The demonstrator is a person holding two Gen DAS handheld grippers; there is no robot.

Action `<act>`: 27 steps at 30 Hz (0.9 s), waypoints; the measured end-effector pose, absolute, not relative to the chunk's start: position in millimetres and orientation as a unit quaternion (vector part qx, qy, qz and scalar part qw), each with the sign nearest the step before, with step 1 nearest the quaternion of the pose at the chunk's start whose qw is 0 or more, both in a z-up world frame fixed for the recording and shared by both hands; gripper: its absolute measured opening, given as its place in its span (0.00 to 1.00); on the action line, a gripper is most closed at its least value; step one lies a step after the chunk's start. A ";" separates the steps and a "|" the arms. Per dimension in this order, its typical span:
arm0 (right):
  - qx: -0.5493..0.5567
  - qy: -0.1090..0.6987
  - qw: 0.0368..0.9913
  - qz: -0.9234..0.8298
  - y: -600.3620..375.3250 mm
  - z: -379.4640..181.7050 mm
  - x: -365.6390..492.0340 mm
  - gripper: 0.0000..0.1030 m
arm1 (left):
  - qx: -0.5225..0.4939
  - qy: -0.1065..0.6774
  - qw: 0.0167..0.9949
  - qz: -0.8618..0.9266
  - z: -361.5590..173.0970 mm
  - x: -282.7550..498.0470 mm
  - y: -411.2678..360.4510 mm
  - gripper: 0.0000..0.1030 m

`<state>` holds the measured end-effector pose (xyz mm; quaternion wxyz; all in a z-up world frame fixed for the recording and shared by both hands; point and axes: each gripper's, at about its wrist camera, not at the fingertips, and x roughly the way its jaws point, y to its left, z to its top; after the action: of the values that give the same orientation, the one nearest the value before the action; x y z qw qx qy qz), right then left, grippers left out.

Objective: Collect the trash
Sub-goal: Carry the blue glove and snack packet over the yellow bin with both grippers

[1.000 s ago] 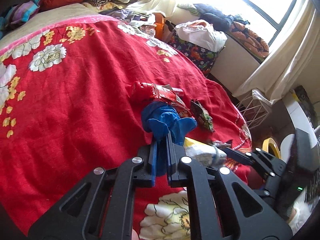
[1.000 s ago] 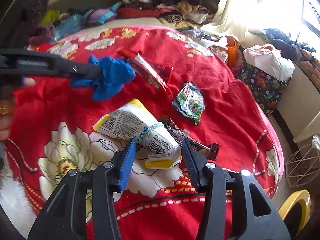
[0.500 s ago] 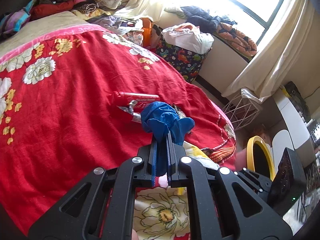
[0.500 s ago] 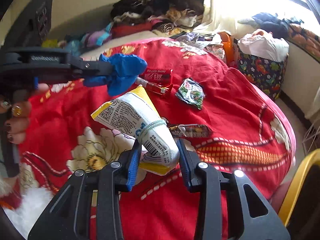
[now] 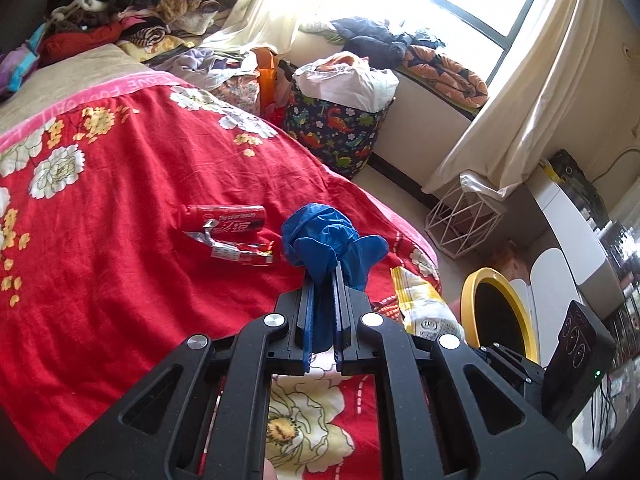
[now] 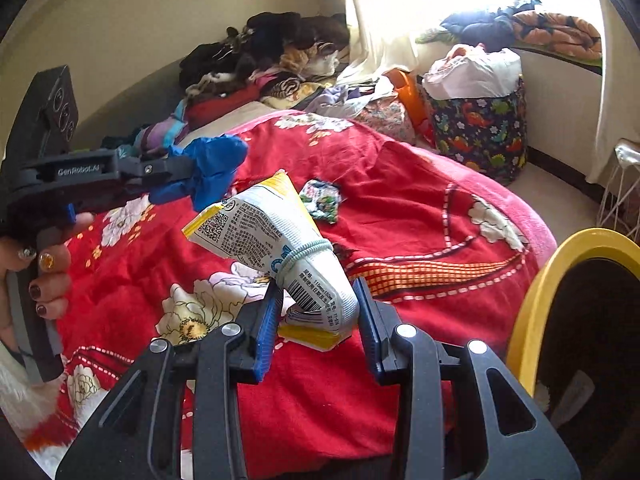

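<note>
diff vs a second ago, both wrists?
The right gripper closed on the white-and-yellow snack pouch, which lay on the red blanket between open fingers, and lifted it toward the yellow-rimmed bin, now much nearer. Unchanged: the left gripper stays clamped on the blue glove; the red wrappers and green wrapper still lie on the blanket.

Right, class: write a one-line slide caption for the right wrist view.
Right gripper lifts a banded snack bag above the red bedspread, yellow-rimmed bin alongside.
</note>
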<state>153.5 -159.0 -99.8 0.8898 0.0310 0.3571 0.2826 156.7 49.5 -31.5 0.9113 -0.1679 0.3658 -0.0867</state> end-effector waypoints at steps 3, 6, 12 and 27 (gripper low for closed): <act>0.038 0.350 0.896 0.270 -168.7 -95.3 152.3 0.33 | -0.162 0.363 0.912 -0.095 -27.8 156.1 41.9 0.04; 0.051 0.348 0.900 0.257 -179.8 -92.0 154.3 0.33 | -0.157 0.362 0.913 -0.103 -24.5 155.3 32.7 0.04; 0.074 0.339 0.909 0.229 -204.0 -86.8 155.8 0.33 | -0.144 0.359 0.914 -0.120 -19.9 153.3 16.2 0.04; 0.106 0.330 0.925 0.159 -260.9 -82.1 154.1 0.33 | -0.116 0.360 0.912 -0.156 -16.8 148.8 -24.5 0.04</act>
<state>154.1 -260.9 -82.1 0.9246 0.1055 0.3298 0.1588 148.8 -24.5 -16.8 0.9124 -0.1164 0.3602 -0.1556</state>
